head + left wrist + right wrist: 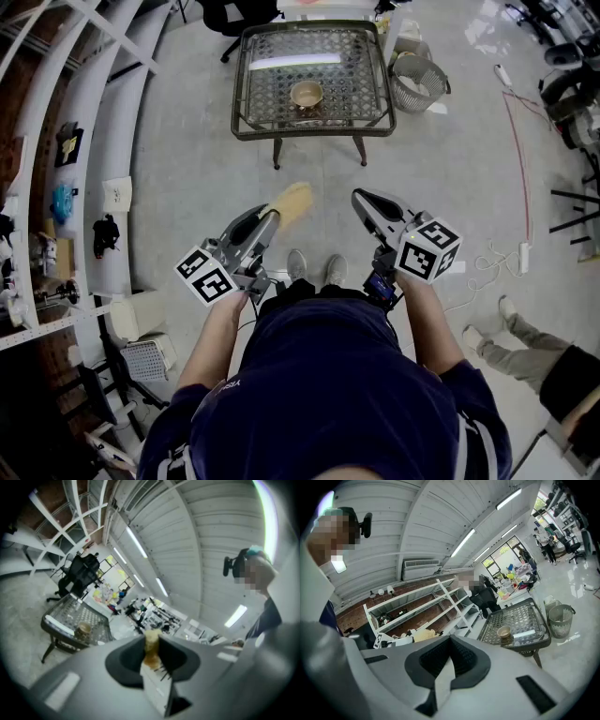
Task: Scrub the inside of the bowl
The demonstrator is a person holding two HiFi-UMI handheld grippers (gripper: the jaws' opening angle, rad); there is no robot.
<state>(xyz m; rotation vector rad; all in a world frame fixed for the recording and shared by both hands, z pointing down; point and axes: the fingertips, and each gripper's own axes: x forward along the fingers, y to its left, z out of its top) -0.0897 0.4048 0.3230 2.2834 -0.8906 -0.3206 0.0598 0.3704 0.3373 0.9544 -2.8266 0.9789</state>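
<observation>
The left gripper (270, 216) is squeezing a soft yellow sponge (292, 201), ready for scrubbing the small round brown bowl (307, 94) far ahead. The right gripper (360, 198) is sitting closed and empty.

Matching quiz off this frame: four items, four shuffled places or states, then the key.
1. bowl
2. sponge
3. right gripper
4. wire basket

A. jaws together, nothing between them
B. standing on the floor
C. clamped in the left gripper
D. on the glass table

Pairs: 1-D, 2-C, 3-A, 4-B
</observation>
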